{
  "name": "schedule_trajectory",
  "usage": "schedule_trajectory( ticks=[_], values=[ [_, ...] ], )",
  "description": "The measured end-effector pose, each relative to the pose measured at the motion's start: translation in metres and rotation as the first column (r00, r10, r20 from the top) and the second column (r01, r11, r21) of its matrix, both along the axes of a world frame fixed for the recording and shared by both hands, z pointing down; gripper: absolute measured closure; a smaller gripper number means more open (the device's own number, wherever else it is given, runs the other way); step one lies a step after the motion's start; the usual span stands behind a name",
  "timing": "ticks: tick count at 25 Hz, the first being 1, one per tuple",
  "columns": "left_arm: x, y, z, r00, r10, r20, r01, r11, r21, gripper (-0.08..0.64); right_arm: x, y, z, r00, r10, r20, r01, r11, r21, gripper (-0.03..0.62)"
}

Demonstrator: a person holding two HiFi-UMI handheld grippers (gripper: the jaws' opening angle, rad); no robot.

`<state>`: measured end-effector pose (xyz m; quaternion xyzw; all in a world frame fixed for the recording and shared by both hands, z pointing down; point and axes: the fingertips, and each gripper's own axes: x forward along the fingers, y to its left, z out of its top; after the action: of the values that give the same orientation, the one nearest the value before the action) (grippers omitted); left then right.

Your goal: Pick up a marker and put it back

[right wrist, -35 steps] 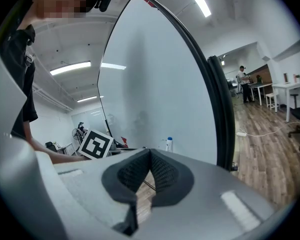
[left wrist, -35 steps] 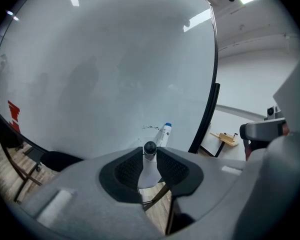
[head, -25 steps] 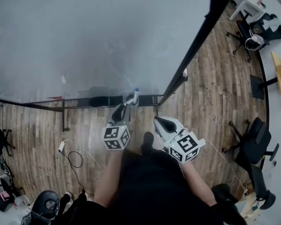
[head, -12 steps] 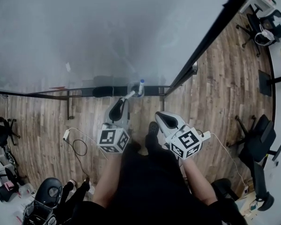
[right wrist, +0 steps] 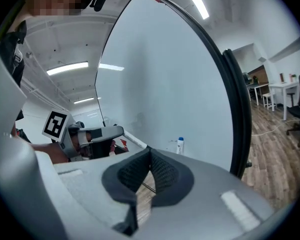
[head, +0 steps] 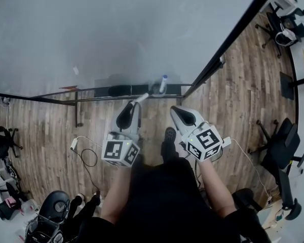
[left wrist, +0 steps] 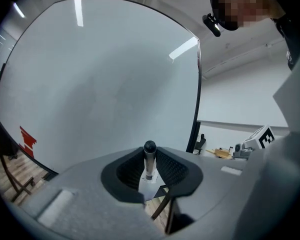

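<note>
My left gripper [head: 134,107] has risen from the tray [head: 91,92] at mid-frame, its jaws pinching the marker [left wrist: 149,164] upright, so I judge only the return remains; my right gripper [right wrist: 149,153] sits pressed together, empty.

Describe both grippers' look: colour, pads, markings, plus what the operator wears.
The left gripper and right gripper both have light grey moulded bodies with black textured jaw pads. Each carries a white cube with black square markers. The person wears a black top.
</note>
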<state>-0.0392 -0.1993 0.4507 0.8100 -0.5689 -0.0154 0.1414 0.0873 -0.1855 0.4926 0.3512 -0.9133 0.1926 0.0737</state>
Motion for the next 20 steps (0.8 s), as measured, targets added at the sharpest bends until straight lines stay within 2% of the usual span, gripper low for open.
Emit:
schedule_trajectory(
  ticks=[5, 10, 20],
  values=[
    [-0.040, 0.043, -0.022, 0.999, 0.029, -0.017, -0.028, 0.999, 0.033, 0.482, -0.030, 0.032, -0.009, 0.999, 0.044, -0.020, -0.044, 0.999, 0.016, 0.589],
    [-0.090, 0.084, -0.021, 0.998, 0.050, -0.024, -0.049, 0.998, 0.041, 0.482, -0.068, 0.068, -0.006, 0.988, 0.146, -0.053, -0.145, 0.989, 0.022, 0.589],
    [-0.165, 0.170, -0.027, 0.989, 0.136, -0.053, -0.132, 0.989, 0.065, 0.482, -0.150, 0.171, -0.019, 0.972, 0.218, -0.084, -0.213, 0.975, 0.064, 0.589]
  ],
)
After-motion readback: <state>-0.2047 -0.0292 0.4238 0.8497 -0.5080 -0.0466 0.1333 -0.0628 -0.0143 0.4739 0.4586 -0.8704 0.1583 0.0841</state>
